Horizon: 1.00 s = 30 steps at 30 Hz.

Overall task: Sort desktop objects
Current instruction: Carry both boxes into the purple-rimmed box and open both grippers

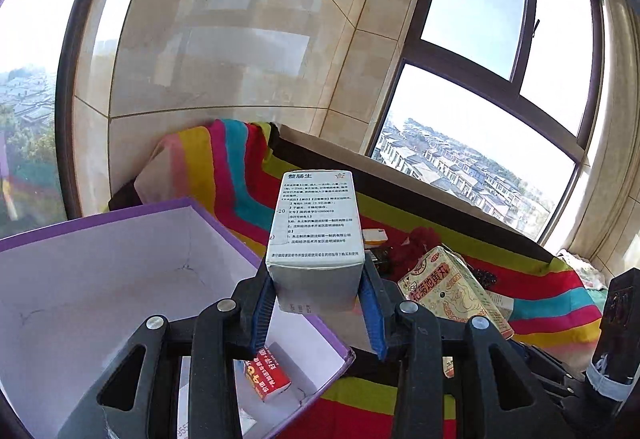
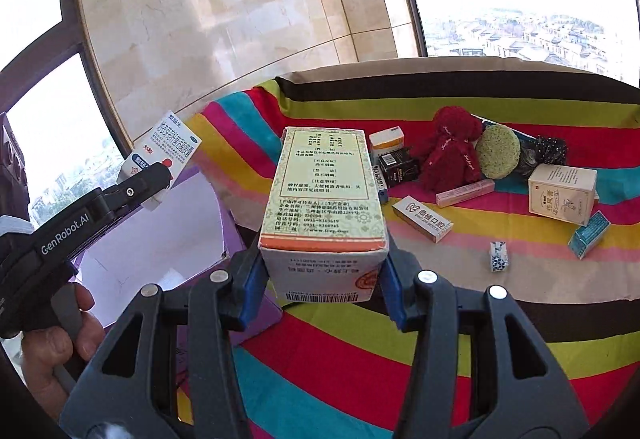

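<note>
Two grippers are each clamping a medicine box by its near end, long axis pointing away along the fingers: the left gripper (image 1: 320, 299) is holding a white box (image 1: 316, 223) over the far corner of the purple bin (image 1: 224, 217). The right gripper (image 2: 324, 289) is gripping a cream box (image 2: 324, 195) above the striped cloth (image 2: 360, 351). The bin is lying to its left, probably nearer the left hand.

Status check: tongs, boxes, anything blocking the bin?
Left tongs shut on white box. Right tongs shut on cream box. Purple bin open, nothing in the way.
</note>
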Each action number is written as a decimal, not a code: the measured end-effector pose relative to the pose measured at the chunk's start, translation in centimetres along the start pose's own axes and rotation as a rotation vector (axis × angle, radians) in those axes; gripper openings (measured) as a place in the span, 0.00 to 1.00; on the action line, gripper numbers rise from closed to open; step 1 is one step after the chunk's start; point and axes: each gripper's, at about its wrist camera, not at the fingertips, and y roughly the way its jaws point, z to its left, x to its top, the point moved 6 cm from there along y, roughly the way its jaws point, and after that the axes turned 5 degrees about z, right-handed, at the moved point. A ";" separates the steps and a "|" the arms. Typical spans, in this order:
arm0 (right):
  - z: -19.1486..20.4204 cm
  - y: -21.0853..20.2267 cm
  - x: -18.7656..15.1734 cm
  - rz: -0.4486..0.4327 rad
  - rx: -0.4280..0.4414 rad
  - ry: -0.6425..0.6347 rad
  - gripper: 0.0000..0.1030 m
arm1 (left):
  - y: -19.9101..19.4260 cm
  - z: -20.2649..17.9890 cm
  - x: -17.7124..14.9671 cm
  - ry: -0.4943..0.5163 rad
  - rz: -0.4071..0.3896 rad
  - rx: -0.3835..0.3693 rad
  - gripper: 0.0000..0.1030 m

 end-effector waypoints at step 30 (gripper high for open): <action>5.2 3.9 -0.5 0.066 0.130 -0.088 0.70 | 0.4 5.0 -0.4 -0.156 -0.034 0.186 0.59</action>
